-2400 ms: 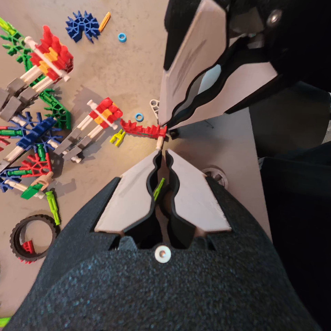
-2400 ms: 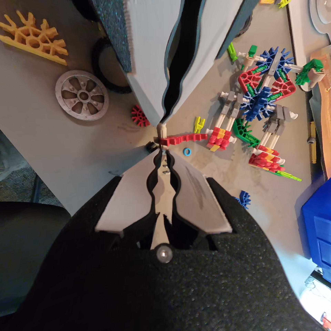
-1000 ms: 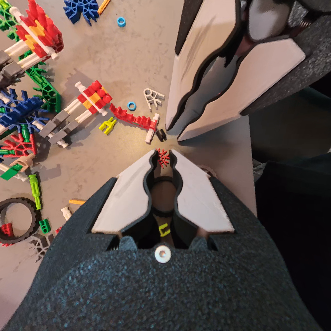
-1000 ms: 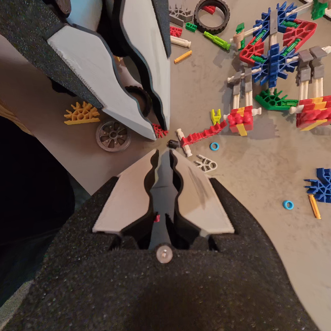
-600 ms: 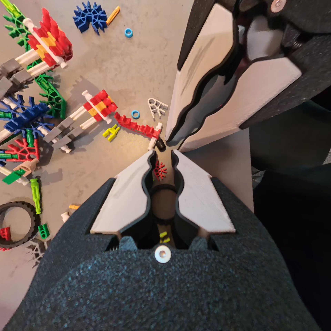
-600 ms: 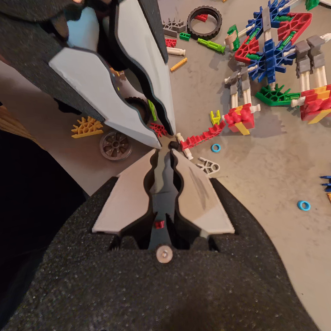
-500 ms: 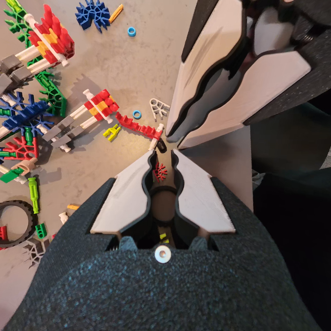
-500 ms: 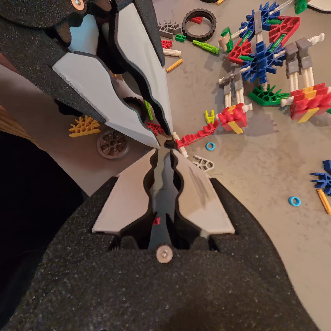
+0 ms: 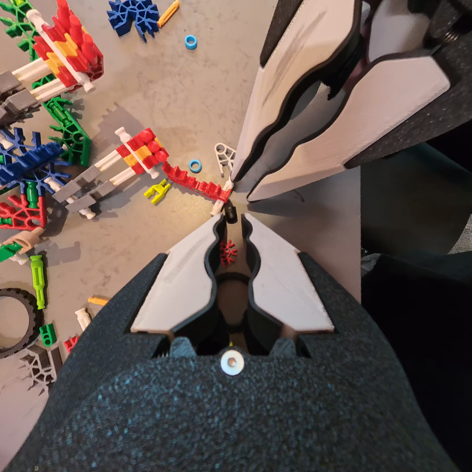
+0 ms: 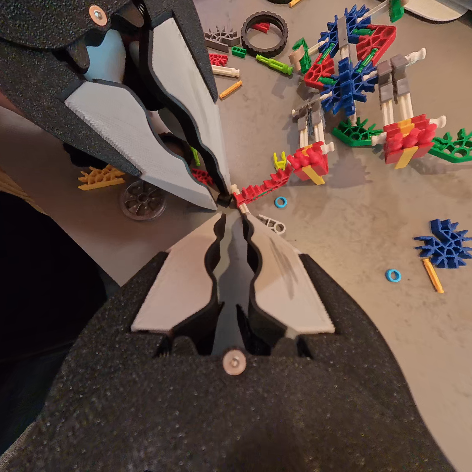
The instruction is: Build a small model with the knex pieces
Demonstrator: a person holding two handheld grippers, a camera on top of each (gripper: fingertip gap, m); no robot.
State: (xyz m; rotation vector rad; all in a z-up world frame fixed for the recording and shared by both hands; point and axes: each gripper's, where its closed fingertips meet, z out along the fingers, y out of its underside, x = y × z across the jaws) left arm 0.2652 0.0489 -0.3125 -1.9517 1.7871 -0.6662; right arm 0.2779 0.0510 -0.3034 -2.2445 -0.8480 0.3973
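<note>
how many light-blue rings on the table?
2. One blue ring lies beside the red toothed strip; the other sits near the loose blue connector. The claws could hide more.

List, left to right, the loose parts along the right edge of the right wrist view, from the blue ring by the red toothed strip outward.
Blue ring → second blue ring → orange rod → blue snowflake connector.
</note>
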